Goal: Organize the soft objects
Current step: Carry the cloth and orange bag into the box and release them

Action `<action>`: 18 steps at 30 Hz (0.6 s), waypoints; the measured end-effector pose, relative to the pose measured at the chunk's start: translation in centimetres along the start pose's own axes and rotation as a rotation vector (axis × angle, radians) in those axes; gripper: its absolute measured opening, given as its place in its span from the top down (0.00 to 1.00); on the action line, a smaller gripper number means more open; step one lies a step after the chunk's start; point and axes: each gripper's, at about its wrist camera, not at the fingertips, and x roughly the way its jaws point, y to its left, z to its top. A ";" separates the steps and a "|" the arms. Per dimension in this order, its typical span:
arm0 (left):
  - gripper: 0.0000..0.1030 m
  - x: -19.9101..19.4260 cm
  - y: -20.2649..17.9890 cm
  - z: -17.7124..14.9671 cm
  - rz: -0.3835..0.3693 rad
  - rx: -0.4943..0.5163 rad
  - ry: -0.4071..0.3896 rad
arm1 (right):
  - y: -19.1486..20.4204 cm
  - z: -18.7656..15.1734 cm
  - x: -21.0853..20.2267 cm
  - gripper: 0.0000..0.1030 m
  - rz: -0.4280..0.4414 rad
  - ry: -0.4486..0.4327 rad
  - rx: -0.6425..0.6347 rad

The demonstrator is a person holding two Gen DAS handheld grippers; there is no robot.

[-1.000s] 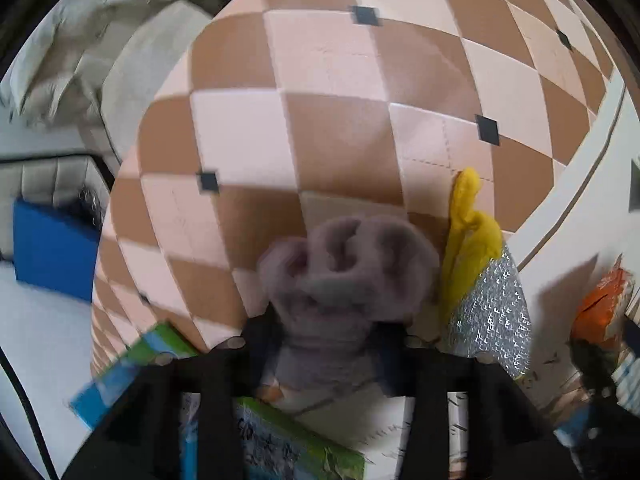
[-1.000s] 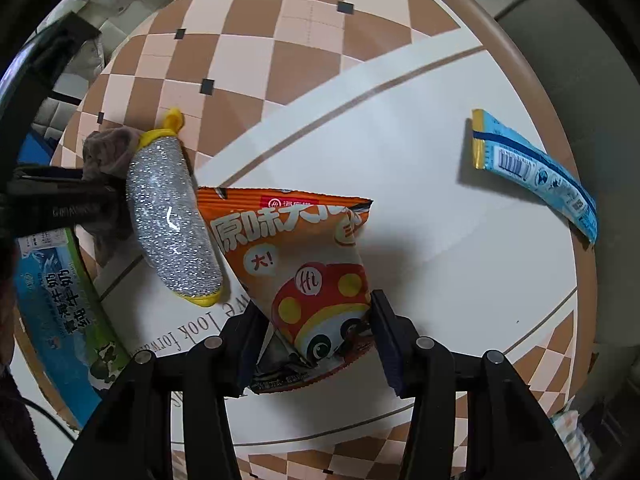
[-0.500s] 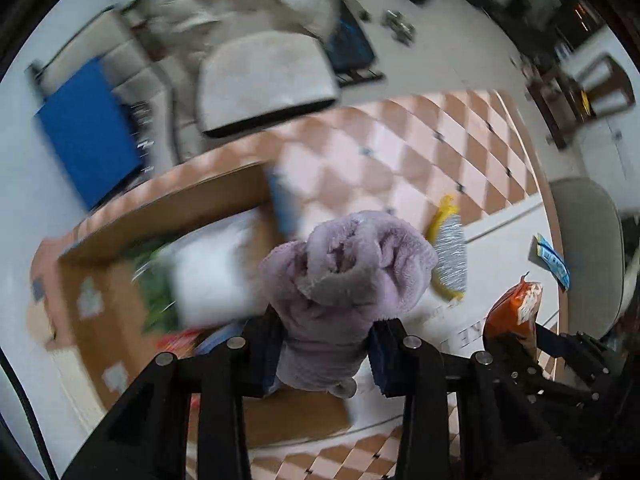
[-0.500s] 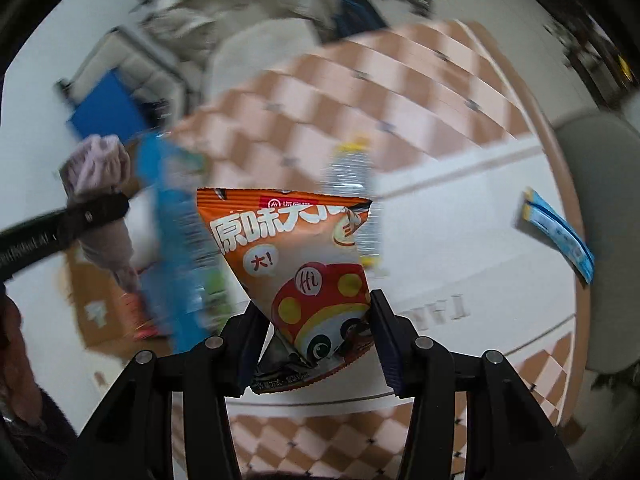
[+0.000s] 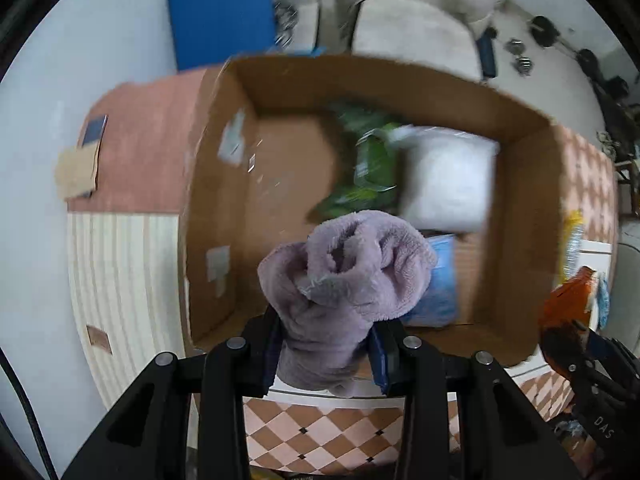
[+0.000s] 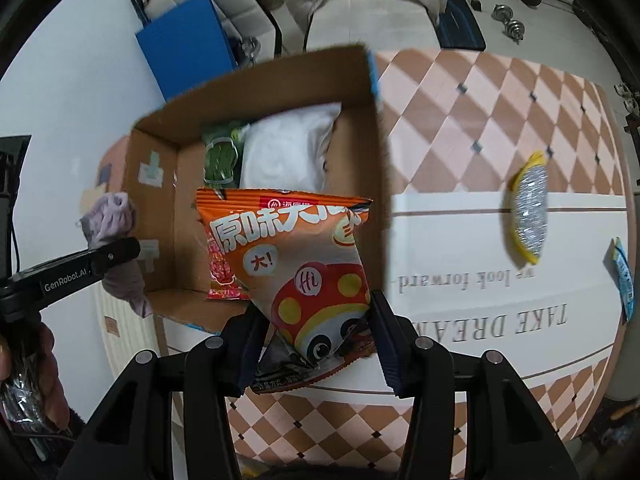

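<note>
My left gripper (image 5: 324, 344) is shut on a rolled lilac fleece cloth (image 5: 348, 280) and holds it above the near edge of an open cardboard box (image 5: 224, 184). The cloth also shows in the right wrist view (image 6: 112, 220), left of the box (image 6: 160, 216). My right gripper (image 6: 316, 340) is shut on an orange snack bag (image 6: 296, 264) and holds it over the box's near right corner. The box holds a green packet (image 5: 368, 168), a white pack (image 5: 444, 180), a blue pack (image 5: 440, 280) and a red packet (image 6: 220, 276).
A silver and yellow scrubber (image 6: 530, 208) and a blue sachet (image 6: 624, 280) lie on the checkered tablecloth (image 6: 480, 100) to the right of the box. A blue panel (image 5: 220, 12) and a sofa with bedding (image 5: 412, 28) stand beyond the table.
Both grippers have swung left from the tablecloth to above the cardboard box, each still holding its object. The scrubber has stayed on the table to the right.
</note>
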 end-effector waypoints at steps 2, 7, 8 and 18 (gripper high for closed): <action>0.67 2.0 0.9 0.0 0.002 -0.012 0.041 | 0.9 0.2 1.6 0.50 -0.021 0.019 0.007; 0.66 6.0 2.2 0.5 0.002 -0.030 0.113 | 1.3 0.7 4.8 0.50 -0.068 0.046 0.032; 0.64 6.7 2.3 0.6 0.003 -0.032 0.128 | 1.3 0.8 5.3 0.50 -0.077 0.050 0.035; 0.60 8.5 2.9 0.1 -0.054 -0.035 0.209 | 1.7 1.0 6.7 0.24 -0.115 0.073 0.061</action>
